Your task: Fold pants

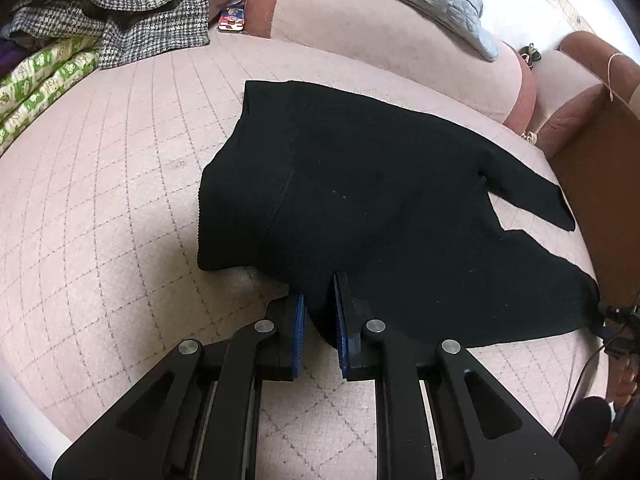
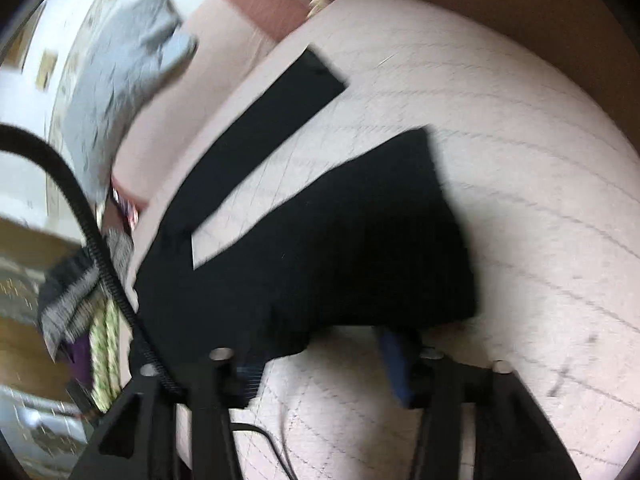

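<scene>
Black pants spread on the pink quilted bed, both grippers at the near edge.

Left wrist view: the left gripper point(image 1: 320, 312) pinches the near hem of the pants point(image 1: 360, 184); soft, limp knit, best held at edges or corners. Right wrist view, blurred: the right gripper point(image 2: 320, 364) seems spread wide at the pants' point(image 2: 340, 248) edge, holding nothing.

Your left claw point(image 1: 320, 316) sits low, its two blue-padded fingers point(image 1: 298, 320) drawn close together and pinching a fold of the black pants point(image 1: 380, 200) between them. Your right claw point(image 2: 320, 364) is blurred, tilted to one side, its fingers point(image 2: 394, 364) spread wide apart, the pants' edge just ahead.
</scene>
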Action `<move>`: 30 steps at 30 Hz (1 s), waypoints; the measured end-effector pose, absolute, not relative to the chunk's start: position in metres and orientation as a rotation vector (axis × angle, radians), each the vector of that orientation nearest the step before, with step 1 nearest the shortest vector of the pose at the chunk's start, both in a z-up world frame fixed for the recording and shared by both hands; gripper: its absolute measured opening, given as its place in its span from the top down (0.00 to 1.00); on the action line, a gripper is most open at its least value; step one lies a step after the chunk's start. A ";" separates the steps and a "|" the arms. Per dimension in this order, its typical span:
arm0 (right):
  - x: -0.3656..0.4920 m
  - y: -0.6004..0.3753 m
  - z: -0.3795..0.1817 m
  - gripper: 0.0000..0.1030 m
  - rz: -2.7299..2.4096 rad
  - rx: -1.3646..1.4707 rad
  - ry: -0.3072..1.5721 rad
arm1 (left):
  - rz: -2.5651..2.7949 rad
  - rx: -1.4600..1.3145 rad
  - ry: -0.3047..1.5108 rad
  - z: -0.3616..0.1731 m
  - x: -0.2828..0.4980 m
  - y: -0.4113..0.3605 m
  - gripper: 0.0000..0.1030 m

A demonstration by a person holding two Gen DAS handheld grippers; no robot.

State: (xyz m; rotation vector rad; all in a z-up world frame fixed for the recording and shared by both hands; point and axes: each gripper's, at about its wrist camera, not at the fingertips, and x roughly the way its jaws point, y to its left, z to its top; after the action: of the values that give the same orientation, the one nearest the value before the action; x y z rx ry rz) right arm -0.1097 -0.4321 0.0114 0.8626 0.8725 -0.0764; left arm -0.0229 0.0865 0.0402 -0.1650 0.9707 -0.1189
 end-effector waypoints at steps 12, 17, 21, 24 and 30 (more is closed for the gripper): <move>-0.125 -0.444 0.034 0.76 -0.394 0.654 0.850 | 0.003 -0.091 0.986 0.041 -0.047 0.114 0.88; -0.139 -0.437 0.055 0.61 -0.302 0.632 0.735 | 0.010 -0.132 0.966 0.051 -0.051 0.131 0.88; -0.117 -0.404 0.070 0.47 -0.133 0.604 0.718 | -0.008 -0.125 0.959 0.059 -0.048 0.126 0.88; -0.100 -0.372 0.074 0.47 -0.029 0.550 0.737 | -0.033 -0.153 0.965 0.058 -0.042 0.126 0.88; -0.067 -0.297 0.061 0.47 0.219 0.459 0.790 | -0.094 -0.162 0.962 0.056 -0.027 0.136 0.87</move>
State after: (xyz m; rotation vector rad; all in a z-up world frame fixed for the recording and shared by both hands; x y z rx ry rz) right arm -0.0674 -0.2969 0.0612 0.4594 0.7899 0.2192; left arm -0.0269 0.1360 0.0563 -0.1617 0.9617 -0.0937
